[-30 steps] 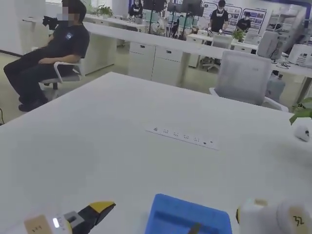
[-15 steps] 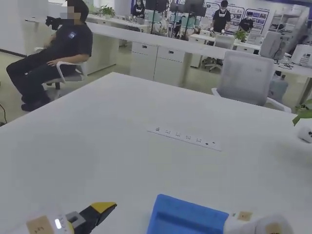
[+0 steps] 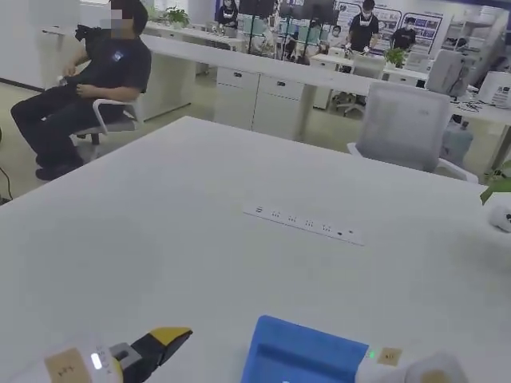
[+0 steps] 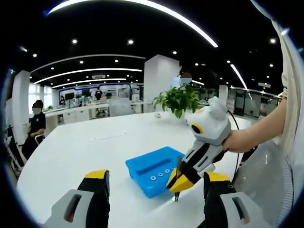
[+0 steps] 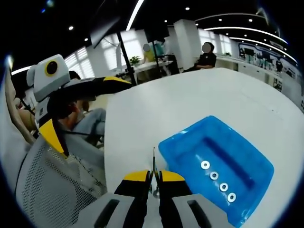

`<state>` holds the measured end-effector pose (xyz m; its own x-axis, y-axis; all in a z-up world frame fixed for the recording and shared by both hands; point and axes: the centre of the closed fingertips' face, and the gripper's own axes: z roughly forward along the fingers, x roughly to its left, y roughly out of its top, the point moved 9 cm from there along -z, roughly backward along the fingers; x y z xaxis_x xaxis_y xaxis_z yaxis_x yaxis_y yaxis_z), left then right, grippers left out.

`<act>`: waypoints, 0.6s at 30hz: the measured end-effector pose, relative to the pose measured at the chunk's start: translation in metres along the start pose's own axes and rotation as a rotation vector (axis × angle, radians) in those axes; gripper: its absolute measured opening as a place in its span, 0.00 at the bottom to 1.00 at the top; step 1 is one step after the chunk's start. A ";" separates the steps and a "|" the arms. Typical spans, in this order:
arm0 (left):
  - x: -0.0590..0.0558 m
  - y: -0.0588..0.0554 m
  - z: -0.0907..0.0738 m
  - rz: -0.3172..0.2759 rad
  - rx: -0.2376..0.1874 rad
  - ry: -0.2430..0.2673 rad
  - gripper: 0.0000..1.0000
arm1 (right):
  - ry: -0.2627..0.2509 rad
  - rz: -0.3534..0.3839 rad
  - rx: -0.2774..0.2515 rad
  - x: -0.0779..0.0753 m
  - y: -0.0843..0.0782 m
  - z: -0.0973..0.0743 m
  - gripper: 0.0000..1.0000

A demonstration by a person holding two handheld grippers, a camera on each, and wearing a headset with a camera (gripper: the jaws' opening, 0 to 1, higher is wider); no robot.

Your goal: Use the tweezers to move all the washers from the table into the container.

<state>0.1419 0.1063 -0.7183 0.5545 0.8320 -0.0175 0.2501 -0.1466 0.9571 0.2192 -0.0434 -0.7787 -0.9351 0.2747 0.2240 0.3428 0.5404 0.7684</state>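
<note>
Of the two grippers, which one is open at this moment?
The left gripper is open: its fingers stand wide apart with nothing between them. The right gripper is shut on the thin tweezers.

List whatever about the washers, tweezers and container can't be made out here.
1. Head view: the bottom edge cuts off the container, hiding its inside.
2. Right gripper view: the tweezers are too thin to show whether their tips hold a washer.
3. Right gripper view: a small ring-like shape sits half hidden by the jaws of the right gripper; washer or not, cannot tell.
4. Left gripper view: the washers in the container are tiny specks.
</note>
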 end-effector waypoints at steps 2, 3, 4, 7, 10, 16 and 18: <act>0.000 0.000 0.000 0.000 0.000 0.000 0.82 | -0.001 -0.004 0.005 0.000 0.000 0.000 0.04; 0.000 0.000 0.000 0.001 0.000 0.001 0.82 | -0.005 -0.010 0.005 0.000 0.000 -0.001 0.04; 0.000 0.000 0.000 0.000 0.000 0.001 0.82 | -0.007 -0.015 0.004 0.000 0.000 -0.001 0.04; 0.000 0.000 0.000 0.000 -0.001 0.002 0.82 | -0.008 -0.015 0.004 0.000 0.000 -0.001 0.04; 0.000 0.000 0.000 0.000 -0.001 0.001 0.82 | -0.001 -0.013 0.011 0.001 -0.002 0.000 0.04; 0.000 0.000 0.000 0.000 0.000 0.000 0.82 | 0.013 -0.030 0.008 0.007 -0.003 0.001 0.04; 0.000 0.000 0.000 0.001 0.000 0.000 0.82 | 0.014 -0.064 0.011 0.010 -0.003 0.002 0.05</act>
<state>0.1416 0.1060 -0.7185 0.5547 0.8319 -0.0167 0.2500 -0.1475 0.9569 0.2093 -0.0408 -0.7798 -0.9561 0.2287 0.1832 0.2836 0.5649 0.7749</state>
